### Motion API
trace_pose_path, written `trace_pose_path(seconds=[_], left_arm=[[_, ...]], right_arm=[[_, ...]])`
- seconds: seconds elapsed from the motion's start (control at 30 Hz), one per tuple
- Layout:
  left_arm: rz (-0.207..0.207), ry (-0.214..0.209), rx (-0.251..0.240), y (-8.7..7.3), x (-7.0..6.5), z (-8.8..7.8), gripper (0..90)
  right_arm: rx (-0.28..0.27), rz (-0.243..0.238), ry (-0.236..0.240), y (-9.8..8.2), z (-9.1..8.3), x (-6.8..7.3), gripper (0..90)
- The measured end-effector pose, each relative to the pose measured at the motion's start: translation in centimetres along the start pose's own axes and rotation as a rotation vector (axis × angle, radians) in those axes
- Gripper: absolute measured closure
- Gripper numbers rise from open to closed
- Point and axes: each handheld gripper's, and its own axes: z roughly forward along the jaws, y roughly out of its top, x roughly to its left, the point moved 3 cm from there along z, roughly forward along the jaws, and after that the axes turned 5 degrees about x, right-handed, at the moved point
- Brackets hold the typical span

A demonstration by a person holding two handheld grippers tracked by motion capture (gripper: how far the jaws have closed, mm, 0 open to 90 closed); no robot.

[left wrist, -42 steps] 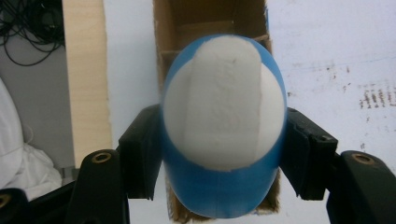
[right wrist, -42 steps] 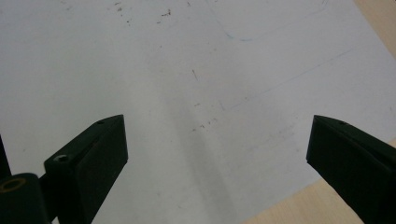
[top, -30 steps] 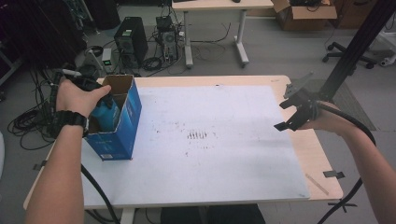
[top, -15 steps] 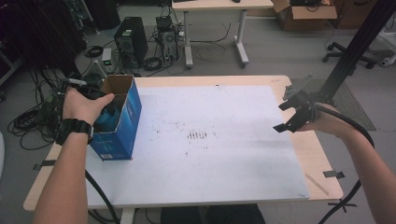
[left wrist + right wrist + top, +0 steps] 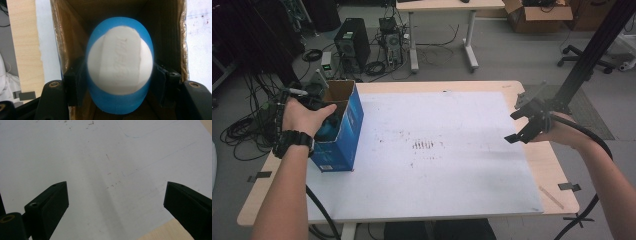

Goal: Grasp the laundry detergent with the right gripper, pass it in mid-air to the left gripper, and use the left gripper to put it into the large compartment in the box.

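The blue, egg-shaped plastic object with a white raised panel on its face (image 5: 120, 67) sits between your left gripper's (image 5: 120, 82) two black jaws, which press on its flanks from either side, so you have it clamped, down inside the open-topped blue cardboard box with the brown inner walls (image 5: 65, 37). Holding it by the widest part of its rounded body looks like a sensible choice: the flanks are where flat pads can bite, and the white face stays turned toward the camera. Brown walls close in on both sides of the jaws, leaving little slack to either side, so a straight move along the box's axis seems the safest. From above, your left hand (image 5: 307, 117) covers the box's (image 5: 343, 135) open mouth at the left end of the white sheet covering the wooden table (image 5: 437, 150); a second ago it sat higher and nearer the box's near edge, and it has since shifted toward the back and sunk deeper. Your right gripper (image 5: 524, 119) hangs over the sheet's right edge, well apart from the box, jaws spread wide with only bare sheet between them (image 5: 112, 202), and it has not moved, apparently just waiting clear.
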Motion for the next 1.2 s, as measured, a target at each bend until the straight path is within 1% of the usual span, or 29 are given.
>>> trace_pose_path(seconds=[0.07, 0.57, 0.67, 0.73, 0.83, 0.93, 1.07, 1.2], left_arm=[[0.000, -0.001, 0.002, 0.0, 0.1, 0.0, 38.0], [0.012, 0.002, 0.013, 0.0, -0.3, 0.1, 37.5], [0.014, -0.003, 0.011, 0.0, -0.4, 0.1, 37.4], [0.014, -0.018, 0.011, 0.0, -0.5, 0.0, 37.1], [0.020, -0.019, 0.017, 0.0, -0.6, 0.0, 36.6], [0.028, -0.014, 0.023, 0.0, -0.7, -0.3, 35.1], [0.031, -0.015, 0.013, -0.1, -0.6, -1.0, 32.8], [0.051, -0.013, 0.009, -0.1, -0.7, -2.0, 31.4]], right_arm=[[0.001, -0.004, 0.003, 0.0, 0.1, 0.0, 5.6], [-0.005, 0.008, 0.001, -0.4, 0.1, 0.1, 5.9], [-0.005, 0.010, 0.002, -0.5, 0.0, 0.1, 6.0], [-0.005, 0.014, 0.001, -0.5, 0.0, 0.1, 6.1], [-0.006, 0.013, 0.002, -0.6, 0.0, 0.1, 6.3], [-0.008, 0.016, 0.002, -0.6, -0.1, 0.1, 6.3], [-0.006, 0.015, 0.002, -0.7, -0.1, 0.2, 6.3], [-0.005, 0.015, 0.006, -0.6, -0.2, 0.3, 6.4]])
